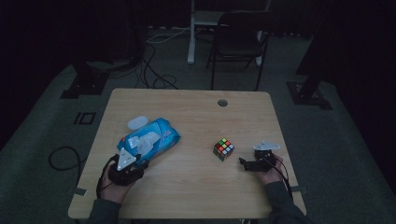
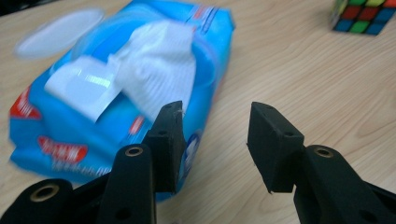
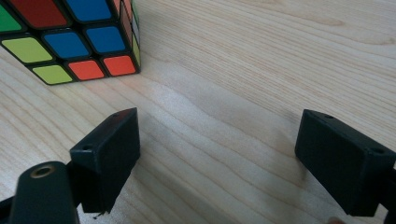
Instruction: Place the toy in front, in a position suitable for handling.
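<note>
A blue pack of wet wipes [image 1: 150, 137] lies on the left of the wooden table [image 1: 196, 186]. Its flap is open and a white wipe [image 2: 159, 60] sticks up out of it. My left gripper [image 1: 139, 157] sits just at the pack's near end. In the left gripper view the pack [image 2: 70, 135] lies behind the left jaw, and the left gripper [image 2: 217, 126] is open with bare table between its jaws. A colourful puzzle cube [image 1: 223, 149] stands right of centre. My right gripper [image 1: 243, 163] rests to its right, pointing at it. The right gripper [image 3: 219, 140] is open, short of the cube [image 3: 70, 37].
A white round lid [image 1: 137, 122] lies against the pack's far side. A cable hole [image 1: 222, 102] sits near the table's far edge. Beyond the table stand a dark chair [image 1: 238, 37] and stand legs, with cables across the floor.
</note>
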### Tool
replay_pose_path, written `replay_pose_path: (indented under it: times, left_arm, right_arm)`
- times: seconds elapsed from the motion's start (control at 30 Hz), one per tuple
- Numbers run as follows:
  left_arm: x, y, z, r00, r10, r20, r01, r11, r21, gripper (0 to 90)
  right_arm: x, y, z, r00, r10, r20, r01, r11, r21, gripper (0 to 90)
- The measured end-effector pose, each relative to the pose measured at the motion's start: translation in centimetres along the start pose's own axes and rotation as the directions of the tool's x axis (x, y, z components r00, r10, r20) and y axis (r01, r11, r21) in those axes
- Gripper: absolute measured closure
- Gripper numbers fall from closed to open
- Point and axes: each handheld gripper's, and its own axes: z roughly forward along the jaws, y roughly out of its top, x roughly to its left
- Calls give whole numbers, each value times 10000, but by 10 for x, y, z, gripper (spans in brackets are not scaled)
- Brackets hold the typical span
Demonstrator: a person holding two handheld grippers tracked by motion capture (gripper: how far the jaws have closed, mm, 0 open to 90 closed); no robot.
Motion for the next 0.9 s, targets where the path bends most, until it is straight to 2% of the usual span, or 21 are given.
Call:
replay_pose_path:
  times: [0.33,0.67,0.77,0.8,0.9]
  left_arm:
    - [-2,17,4,9985,60,547,-41,9994,-349,547]
    - [-2,24,9,9958,24,911,3,9996,-295,555]
    - [-1,26,9,9950,-27,994,56,9996,-287,555]
    - [1,27,11,9934,-125,1142,153,9996,-240,555]
    - [1,28,12,9933,-191,1136,218,9995,-226,555]
  right_arm:
    - [0,0,0,10000,-1,0,1,10000,4,143]
    - [0,0,0,10000,-3,-1,3,10000,4,142]
    - [0,0,0,10000,-7,-10,7,10000,2,142]
    - [0,0,0,10000,-7,-10,7,10000,1,142]
    - [0,0,0,10000,-7,-12,7,10000,2,142]
